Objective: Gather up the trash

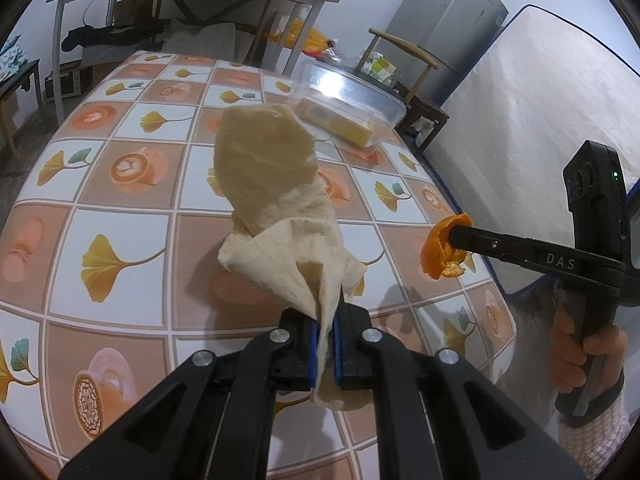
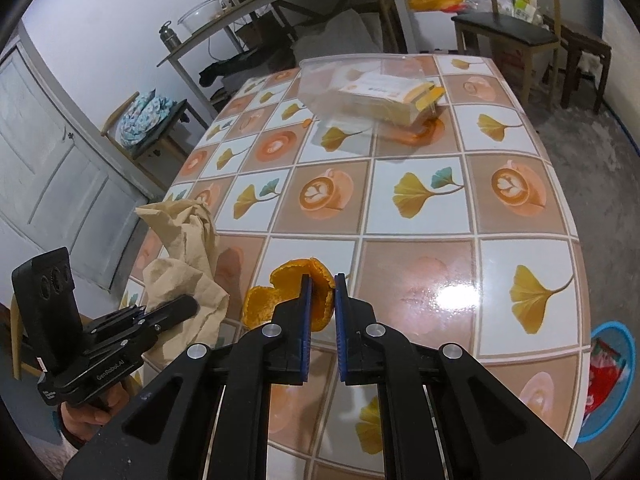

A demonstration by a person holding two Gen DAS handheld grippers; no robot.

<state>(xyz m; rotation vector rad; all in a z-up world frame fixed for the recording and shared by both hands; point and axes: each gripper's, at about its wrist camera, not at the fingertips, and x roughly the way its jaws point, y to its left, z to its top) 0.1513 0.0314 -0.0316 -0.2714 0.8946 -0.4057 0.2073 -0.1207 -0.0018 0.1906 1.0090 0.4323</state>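
Observation:
My left gripper is shut on a crumpled beige paper napkin and holds it above the patterned table. The napkin also shows in the right wrist view, with the left gripper at its lower edge. My right gripper is shut on a piece of orange peel and holds it over the table. In the left wrist view the right gripper shows at the right with the peel at its tip.
A clear plastic box with a yellow packet inside stands at the far side of the table, also in the right wrist view. A blue bin with red trash sits on the floor at the right. Chairs, a shelf and a fridge stand around.

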